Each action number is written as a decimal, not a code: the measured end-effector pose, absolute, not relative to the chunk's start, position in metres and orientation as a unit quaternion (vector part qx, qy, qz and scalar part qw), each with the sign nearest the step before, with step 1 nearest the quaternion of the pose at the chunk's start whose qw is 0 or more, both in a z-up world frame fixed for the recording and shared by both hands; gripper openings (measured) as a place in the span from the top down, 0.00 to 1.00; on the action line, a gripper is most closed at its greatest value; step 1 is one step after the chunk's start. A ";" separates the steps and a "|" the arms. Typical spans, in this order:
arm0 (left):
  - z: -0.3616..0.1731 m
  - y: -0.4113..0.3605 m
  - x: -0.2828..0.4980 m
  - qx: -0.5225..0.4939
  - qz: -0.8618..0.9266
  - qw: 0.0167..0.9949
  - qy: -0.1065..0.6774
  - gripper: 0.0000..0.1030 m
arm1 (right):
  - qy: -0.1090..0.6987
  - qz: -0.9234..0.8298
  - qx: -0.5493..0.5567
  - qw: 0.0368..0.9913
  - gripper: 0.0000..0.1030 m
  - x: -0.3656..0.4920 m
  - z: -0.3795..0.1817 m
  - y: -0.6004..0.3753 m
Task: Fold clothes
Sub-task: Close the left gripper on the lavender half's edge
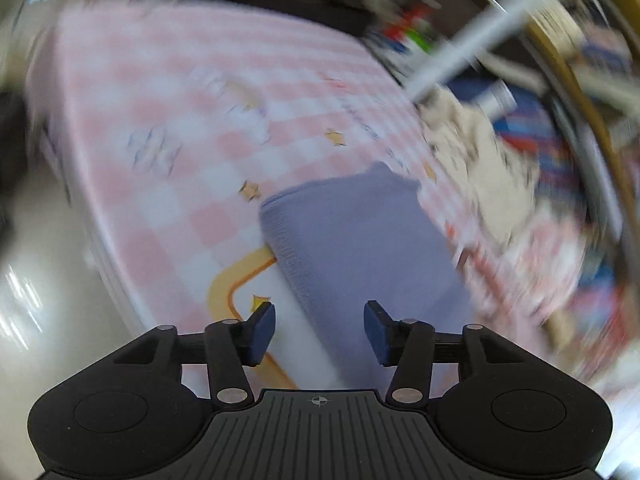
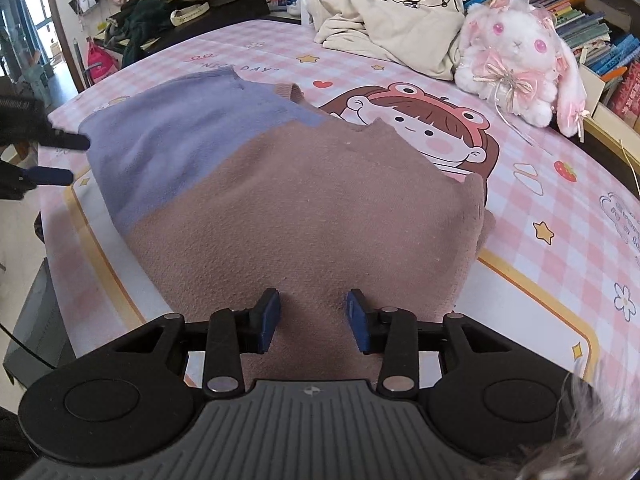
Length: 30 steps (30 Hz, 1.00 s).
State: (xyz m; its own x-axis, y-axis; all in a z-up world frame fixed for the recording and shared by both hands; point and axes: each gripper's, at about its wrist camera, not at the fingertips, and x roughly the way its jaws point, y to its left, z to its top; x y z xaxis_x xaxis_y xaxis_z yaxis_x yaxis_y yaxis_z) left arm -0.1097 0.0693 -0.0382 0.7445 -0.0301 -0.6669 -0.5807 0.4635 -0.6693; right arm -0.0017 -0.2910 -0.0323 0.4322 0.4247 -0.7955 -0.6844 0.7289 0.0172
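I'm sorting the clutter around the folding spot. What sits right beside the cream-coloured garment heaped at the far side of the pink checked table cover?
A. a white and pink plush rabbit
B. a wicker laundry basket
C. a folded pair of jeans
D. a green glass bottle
A: in the right wrist view a white and pink plush rabbit sits against the cream-coloured garment on the pink checked table cover.

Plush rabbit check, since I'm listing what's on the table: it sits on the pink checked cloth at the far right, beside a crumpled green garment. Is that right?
Not quite. The crumpled garment beside the plush rabbit is cream, not green, as the right wrist view shows. The rabbit does sit at the far right on the pink checked cloth.
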 end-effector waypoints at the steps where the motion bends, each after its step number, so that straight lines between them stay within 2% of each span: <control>1: -0.044 0.074 -0.108 -0.511 0.174 0.786 0.302 0.52 | 0.415 0.334 -0.158 0.832 0.64 -0.002 -0.032 -0.291; 7: -0.066 0.100 -0.092 -0.575 0.176 0.755 0.260 0.53 | 0.416 0.326 -0.163 0.833 0.64 -0.004 -0.032 -0.290; 11: -0.072 0.111 -0.079 -0.583 0.160 0.753 0.259 0.54 | 0.421 0.311 -0.162 0.836 0.64 -0.005 -0.032 -0.286; 13: -0.073 0.114 -0.074 -0.584 0.153 0.753 0.261 0.57 | 0.424 0.305 -0.161 0.837 0.64 -0.005 -0.032 -0.284; 14: -0.074 0.115 -0.074 -0.581 0.153 0.754 0.264 0.60 | 0.425 0.302 -0.160 0.838 0.64 -0.005 -0.032 -0.283; 16: -0.075 0.116 -0.075 -0.574 0.155 0.757 0.272 0.74 | 0.427 0.295 -0.157 0.840 0.64 -0.005 -0.032 -0.282; 17: -0.077 0.118 -0.073 -0.568 0.153 0.759 0.280 0.87 | 0.428 0.290 -0.154 0.842 0.64 -0.005 -0.032 -0.281; 19: -0.070 0.120 -0.076 -0.551 0.133 0.776 0.278 0.93 | 0.429 0.278 -0.152 0.846 0.64 -0.007 -0.032 -0.279; 23: -0.030 0.118 -0.089 -0.460 0.065 0.850 0.248 0.94 | 0.433 0.259 -0.147 0.851 0.63 -0.011 -0.033 -0.269; 25: -0.032 0.127 -0.088 -0.422 0.053 0.867 0.260 0.93 | 0.434 0.254 -0.146 0.852 0.64 -0.014 -0.033 -0.260; 29: -0.062 0.154 -0.084 -0.466 0.059 0.834 0.290 0.92 | 0.436 0.248 -0.154 0.851 0.61 -0.022 -0.033 -0.239; 30: -0.065 0.156 -0.083 -0.474 0.059 0.829 0.291 0.88 | 0.435 0.245 -0.156 0.852 0.61 -0.023 -0.033 -0.237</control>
